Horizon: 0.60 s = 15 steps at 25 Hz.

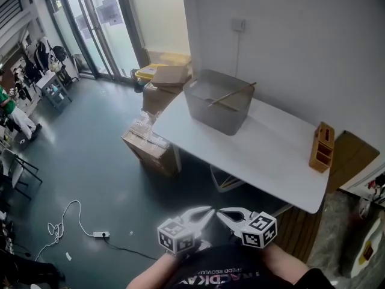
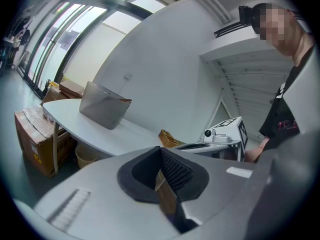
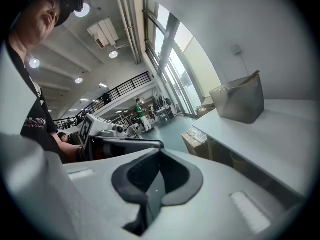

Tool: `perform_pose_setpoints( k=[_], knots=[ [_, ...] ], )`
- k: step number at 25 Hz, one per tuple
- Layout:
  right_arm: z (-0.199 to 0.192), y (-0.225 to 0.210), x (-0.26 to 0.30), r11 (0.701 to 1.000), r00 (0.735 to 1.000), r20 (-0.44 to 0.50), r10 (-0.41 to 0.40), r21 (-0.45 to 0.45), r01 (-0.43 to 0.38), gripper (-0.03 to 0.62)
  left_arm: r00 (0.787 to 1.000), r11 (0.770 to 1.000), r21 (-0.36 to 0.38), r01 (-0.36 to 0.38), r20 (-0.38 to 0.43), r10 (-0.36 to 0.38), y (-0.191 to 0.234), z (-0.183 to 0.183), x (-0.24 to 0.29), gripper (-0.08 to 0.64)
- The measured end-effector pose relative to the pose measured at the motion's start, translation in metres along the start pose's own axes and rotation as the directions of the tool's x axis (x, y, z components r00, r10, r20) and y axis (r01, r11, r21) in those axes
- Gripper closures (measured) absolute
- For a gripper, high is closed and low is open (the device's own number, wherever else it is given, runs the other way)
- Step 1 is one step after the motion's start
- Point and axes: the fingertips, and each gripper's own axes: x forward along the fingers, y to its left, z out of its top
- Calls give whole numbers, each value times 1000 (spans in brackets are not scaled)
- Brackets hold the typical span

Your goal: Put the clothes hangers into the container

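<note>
Both tongs hang low, close to the person's body and short of the table (image 1: 271,155). The left tongs (image 1: 204,212) and the right tongs (image 1: 227,214) are each pinched together with nothing between them, their tips almost meeting. Everything the task needs lies ahead of them and higher in the head view. The grey container (image 1: 216,116) stands on the far left part of the table, well apart from both tongs. One wooden hanger (image 1: 231,94) already lies in it, its long axis slanting across the open mouth with one end poking over the right-hand rim. A wooden rack (image 1: 322,147) stands at the table's right side, nearer the right tongs than the left. I cannot tell whether it holds more hangers. By count there is one container, one hanger in sight, one rack, one table and two tongs. I judge the next reach goes forward over the near table edge, probably with the right hand towards the rack.
</note>
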Motion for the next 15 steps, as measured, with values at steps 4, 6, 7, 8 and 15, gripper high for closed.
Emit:
perform_pose_setpoints(
  k=[4, 6, 7, 8, 15],
  knots=[
    [1, -1, -1, 1000, 1000, 11, -6, 1, 6, 591, 1000, 1000, 3, 0, -1, 0, 0, 1, -1, 561],
    [1, -1, -2, 1000, 1000, 13, -10, 5, 9, 591, 1000, 1000, 4, 1, -5, -1, 1, 0, -1, 561],
    [2, -2, -2, 1000, 1000, 13, -11, 7, 11, 591, 1000, 1000, 3, 2, -7, -2, 1, 0, -1, 561],
    [2, -2, -1, 1000, 1000, 13, -11, 9, 11, 591, 1000, 1000, 2, 3, -9, -3, 1, 0, 0, 561],
    [5, -11, 3, 1000, 1000, 19, -15, 18, 14, 591, 1000, 1000, -3, 8, -13, -8, 9, 1, 8, 561]
  ],
)
